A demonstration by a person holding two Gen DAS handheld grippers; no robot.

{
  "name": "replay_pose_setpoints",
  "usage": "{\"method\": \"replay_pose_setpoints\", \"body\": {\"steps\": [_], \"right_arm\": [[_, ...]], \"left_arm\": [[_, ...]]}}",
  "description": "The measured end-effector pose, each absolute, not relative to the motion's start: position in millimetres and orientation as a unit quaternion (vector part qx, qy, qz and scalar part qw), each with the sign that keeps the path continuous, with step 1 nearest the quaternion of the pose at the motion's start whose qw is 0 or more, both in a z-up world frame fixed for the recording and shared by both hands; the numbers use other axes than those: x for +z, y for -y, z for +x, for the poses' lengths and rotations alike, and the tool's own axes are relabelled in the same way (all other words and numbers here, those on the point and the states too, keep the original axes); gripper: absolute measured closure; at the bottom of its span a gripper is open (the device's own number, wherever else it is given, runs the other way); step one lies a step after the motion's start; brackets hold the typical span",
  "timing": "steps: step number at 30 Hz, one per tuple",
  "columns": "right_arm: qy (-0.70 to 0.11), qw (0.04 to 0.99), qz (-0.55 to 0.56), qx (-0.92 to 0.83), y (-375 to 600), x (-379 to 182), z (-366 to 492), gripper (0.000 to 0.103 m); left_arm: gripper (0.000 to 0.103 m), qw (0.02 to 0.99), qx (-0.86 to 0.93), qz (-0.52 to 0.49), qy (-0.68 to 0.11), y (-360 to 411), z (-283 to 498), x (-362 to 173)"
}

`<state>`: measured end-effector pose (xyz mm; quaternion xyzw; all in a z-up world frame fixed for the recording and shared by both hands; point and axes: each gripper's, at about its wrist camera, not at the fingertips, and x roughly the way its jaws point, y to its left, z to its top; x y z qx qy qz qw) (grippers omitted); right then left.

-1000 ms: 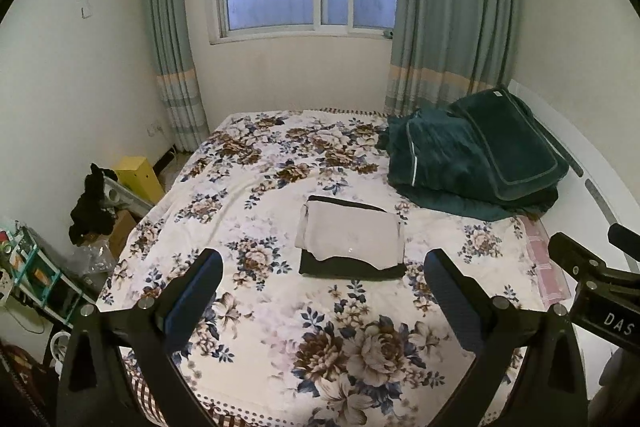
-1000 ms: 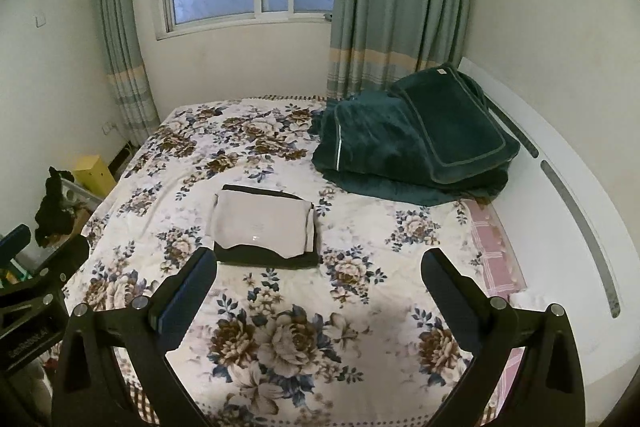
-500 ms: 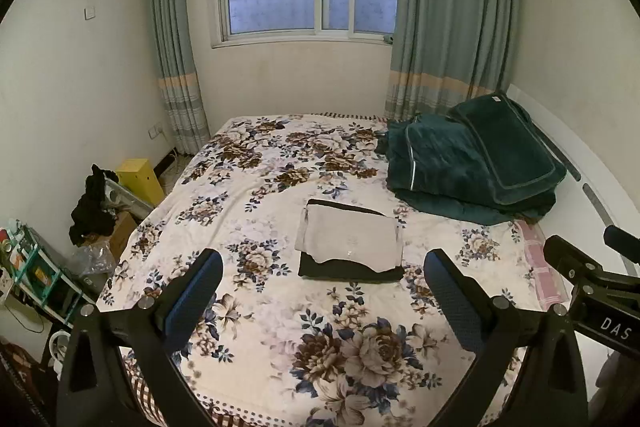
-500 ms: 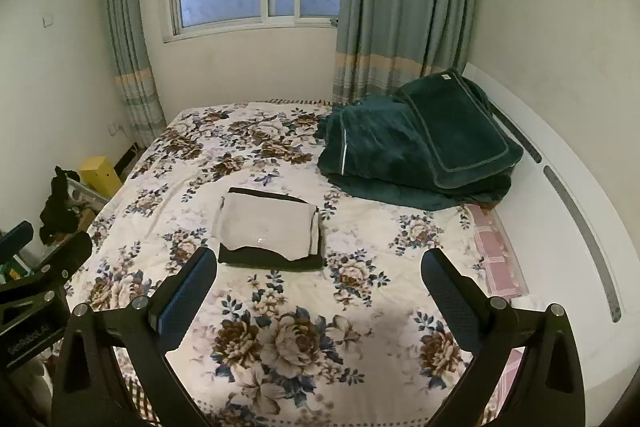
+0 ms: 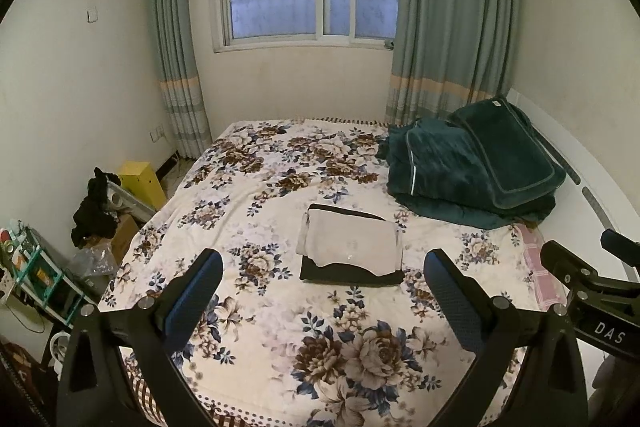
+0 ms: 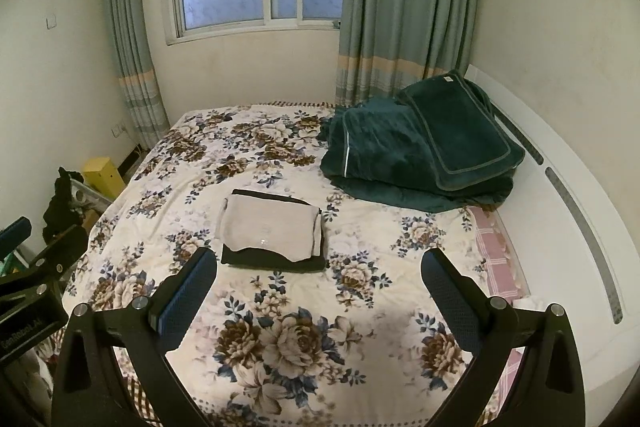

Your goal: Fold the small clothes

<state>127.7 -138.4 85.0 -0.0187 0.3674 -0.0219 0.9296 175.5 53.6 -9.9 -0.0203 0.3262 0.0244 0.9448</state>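
Bedspread (image 5: 280,339) with flowers lies below both grippers. Ahead of them rests the folded stack (image 5: 350,251), a beige garment (image 6: 268,227) on a black one, long axis across the view. Left gripper (image 5: 322,291) faces it nearly centred, so seems nearer; right gripper (image 6: 318,291) has it ahead-left. Both stand wide apart, holding nothing.
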Motion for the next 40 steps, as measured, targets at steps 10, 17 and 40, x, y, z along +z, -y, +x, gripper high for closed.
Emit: {"method": "replay_pose_setpoints", "body": {"steps": [10,17,40], "right_arm": [[-0.368,0.929,-0.018,-0.016,135.5,89.5,133.7,0.000],[-0.363,0.931,-0.017,-0.017,135.1,95.2,139.2,0.000],[-0.362,0.932,-0.016,-0.020,133.2,93.3,132.7,0.000]], "left_arm": [[0.000,0.945,0.025,-0.020,-0.325,-53.8,177.2,-7.6],[0.000,0.945,0.026,-0.019,-0.325,-55.8,178.4,-6.0],[0.000,0.947,0.027,-0.020,-0.318,-60.7,178.4,-0.3]]}}
